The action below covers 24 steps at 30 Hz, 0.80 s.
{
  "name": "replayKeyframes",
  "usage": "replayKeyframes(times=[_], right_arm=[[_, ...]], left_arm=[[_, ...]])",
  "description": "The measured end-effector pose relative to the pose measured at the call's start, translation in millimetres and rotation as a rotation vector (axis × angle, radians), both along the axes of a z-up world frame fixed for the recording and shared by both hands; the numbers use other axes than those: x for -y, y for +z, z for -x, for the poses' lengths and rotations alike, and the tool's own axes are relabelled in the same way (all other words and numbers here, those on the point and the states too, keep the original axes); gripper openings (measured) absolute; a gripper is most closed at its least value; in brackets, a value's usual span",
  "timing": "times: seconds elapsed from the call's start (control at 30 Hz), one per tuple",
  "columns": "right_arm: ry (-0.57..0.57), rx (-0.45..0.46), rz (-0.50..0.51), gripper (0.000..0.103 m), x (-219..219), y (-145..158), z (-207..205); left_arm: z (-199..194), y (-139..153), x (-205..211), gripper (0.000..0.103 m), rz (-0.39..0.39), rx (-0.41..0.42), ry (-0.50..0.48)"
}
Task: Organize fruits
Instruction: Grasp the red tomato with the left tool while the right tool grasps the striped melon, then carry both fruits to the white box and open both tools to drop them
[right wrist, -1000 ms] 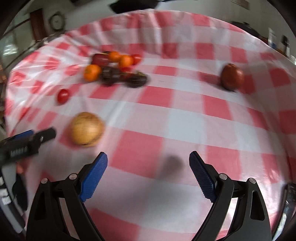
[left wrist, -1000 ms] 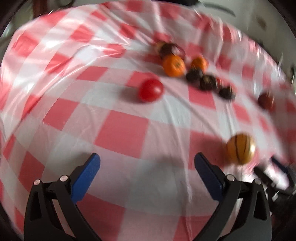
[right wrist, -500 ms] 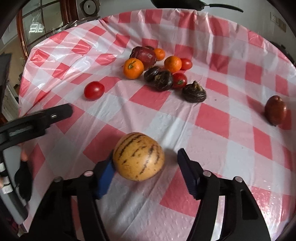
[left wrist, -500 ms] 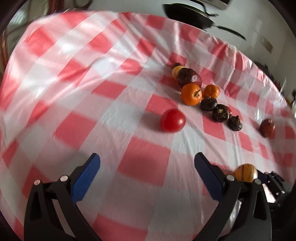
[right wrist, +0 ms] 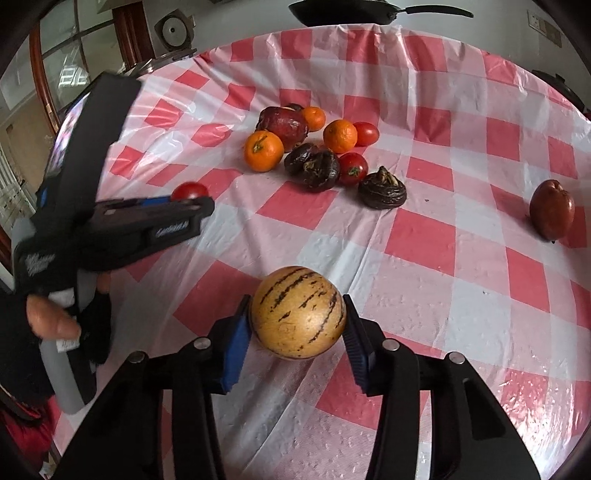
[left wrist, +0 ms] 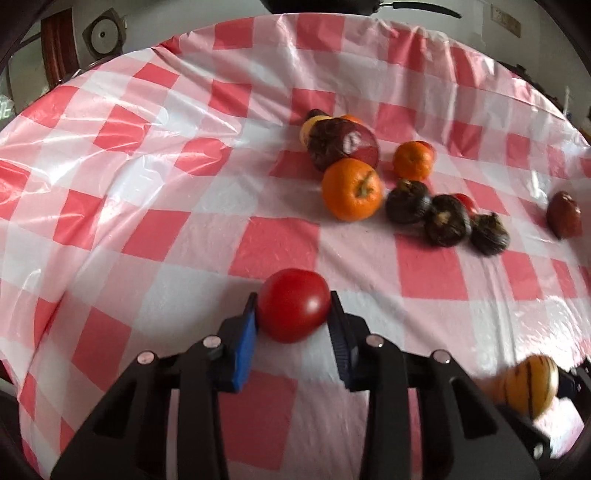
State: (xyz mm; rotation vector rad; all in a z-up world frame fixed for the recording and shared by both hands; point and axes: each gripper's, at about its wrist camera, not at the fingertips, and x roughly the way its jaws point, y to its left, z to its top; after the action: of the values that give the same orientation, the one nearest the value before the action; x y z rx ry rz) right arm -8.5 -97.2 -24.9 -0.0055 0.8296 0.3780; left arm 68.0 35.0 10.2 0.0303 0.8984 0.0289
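My left gripper is shut on a red tomato on the red-and-white checked tablecloth. My right gripper is shut on a round yellow melon with dark stripes, which also shows in the left wrist view. The left gripper and its tomato show at the left of the right wrist view. A cluster of fruit lies further back: oranges, dark wrinkled fruits, small tomatoes and a dark red fruit.
A lone dark red fruit lies at the right, apart from the cluster. A black pan sits beyond the table's far edge. The table drops away at the left, with a wooden cabinet behind.
My left gripper has moved forward to the red tomato and shut on it. My right gripper has shut on the striped melon and holds it.
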Motion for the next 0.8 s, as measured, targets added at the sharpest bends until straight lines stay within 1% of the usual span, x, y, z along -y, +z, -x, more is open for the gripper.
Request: replayKeyframes(times=[0.13, 0.27, 0.4, 0.43, 0.5, 0.6, 0.73, 0.8], right_arm=[[0.005, -0.004, -0.048, 0.046, 8.3, 0.4, -0.6], [0.019, 0.010, -0.118, 0.046, 18.6, 3.4, 1.9], [0.031, 0.008, -0.139, 0.046, 17.4, 5.4, 9.8], [0.048, -0.001, -0.162, 0.046, 14.5, 6.1, 14.7], [0.093, -0.010, -0.189, 0.046, 3.6, 9.1, 27.6], [0.156, 0.005, -0.182, 0.046, -17.2, 17.3, 47.0], [0.273, 0.035, -0.167, 0.046, -59.1, 33.5, 76.6], [0.338, 0.046, -0.163, 0.046, -80.2, 40.8, 91.2]], left_arm=[[22.5, 7.0, -5.7, 0.036, 0.006, 0.045, 0.013], [56.8, 17.3, -23.6, 0.036, 0.071, 0.087, 0.038], [97.8, 26.3, -45.3, 0.036, 0.111, 0.135, 0.067], [109.9, 29.2, -52.4, 0.036, 0.117, 0.147, 0.076], [132.6, 35.8, -64.7, 0.036, 0.111, 0.174, 0.090], [167.9, 47.4, -86.5, 0.036, 0.090, 0.221, 0.107], [224.1, 59.0, -125.5, 0.036, 0.066, 0.280, 0.141], [250.7, 60.0, -147.4, 0.036, 0.054, 0.291, 0.166]])
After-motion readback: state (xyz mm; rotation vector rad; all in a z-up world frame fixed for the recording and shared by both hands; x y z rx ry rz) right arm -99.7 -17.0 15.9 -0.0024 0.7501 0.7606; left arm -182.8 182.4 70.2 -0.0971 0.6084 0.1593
